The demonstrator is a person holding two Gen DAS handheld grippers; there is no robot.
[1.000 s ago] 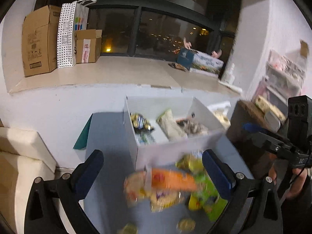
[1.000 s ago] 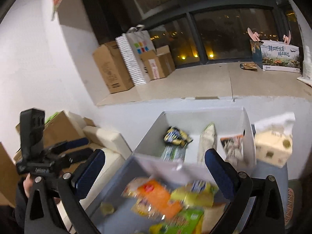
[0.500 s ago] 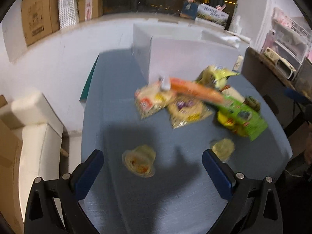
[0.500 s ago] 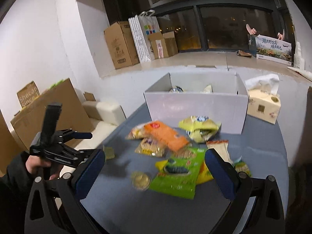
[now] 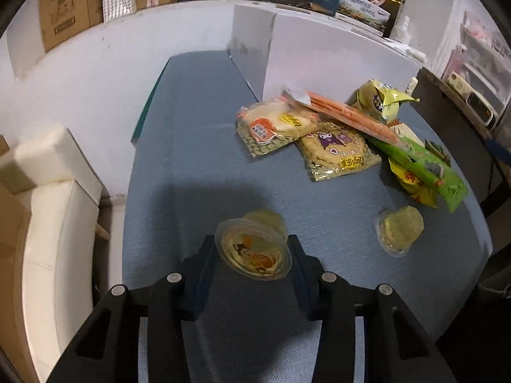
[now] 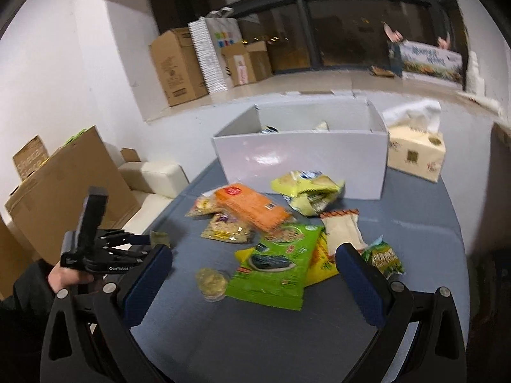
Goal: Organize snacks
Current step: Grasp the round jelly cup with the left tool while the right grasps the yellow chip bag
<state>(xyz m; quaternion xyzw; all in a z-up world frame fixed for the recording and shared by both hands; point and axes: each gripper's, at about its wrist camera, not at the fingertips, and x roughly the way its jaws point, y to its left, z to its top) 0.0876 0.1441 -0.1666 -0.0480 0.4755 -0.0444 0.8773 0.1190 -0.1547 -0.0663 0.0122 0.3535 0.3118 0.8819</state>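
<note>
My left gripper is shut on a clear jelly cup with an orange cartoon lid, at the near left of the blue table. In the right wrist view the left gripper holds that cup at the table's left edge. A second jelly cup lies to the right; it also shows in the right wrist view. A pile of snack bags lies in front of the white box: an orange pack, a green pack, yellow bags. My right gripper is open and empty above the near table.
A tissue box stands right of the white box. A white sofa sits left of the table. Cardboard boxes stand on the window ledge. A dark side table stands at the right.
My left gripper came down to the table and closed on the jelly cup. My right gripper pulled back and lowered, still open.
</note>
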